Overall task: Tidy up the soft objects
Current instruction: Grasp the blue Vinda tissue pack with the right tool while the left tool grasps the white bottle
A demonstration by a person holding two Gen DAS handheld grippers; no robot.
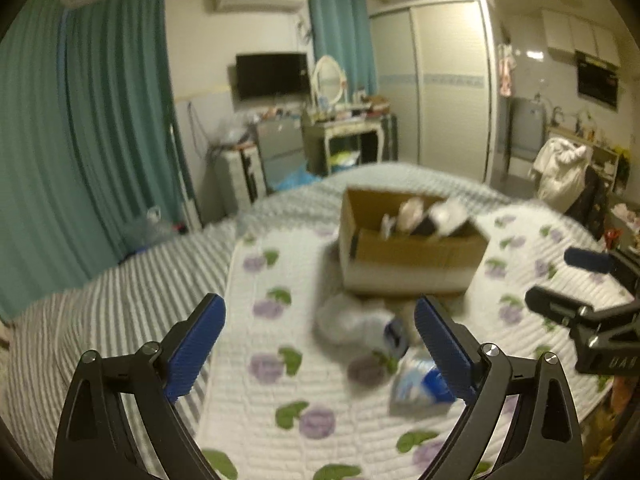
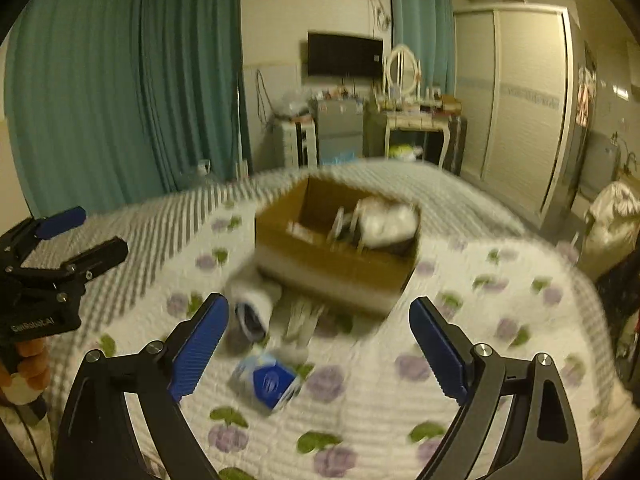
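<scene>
Both the left claw (image 1: 320, 316) and right claw (image 2: 319, 318) gape wide, empty, above blurred, seemingly white soft bundles (image 1: 348, 320) near the open brown cardboard box (image 1: 412, 258).

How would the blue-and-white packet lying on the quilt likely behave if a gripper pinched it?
The blue-and-white packet looks like a soft plastic-wrapped pack, so it would probably squash and feel light. Its wrapper may be slippery. Lying flat on the quilt, it seems unlikely to roll, though blur hides detail.

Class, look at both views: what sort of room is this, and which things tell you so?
Most likely a bedroom in a small flat: a bed with a floral quilt, a dressing table with an oval mirror, and a sliding-door wardrobe.
</scene>
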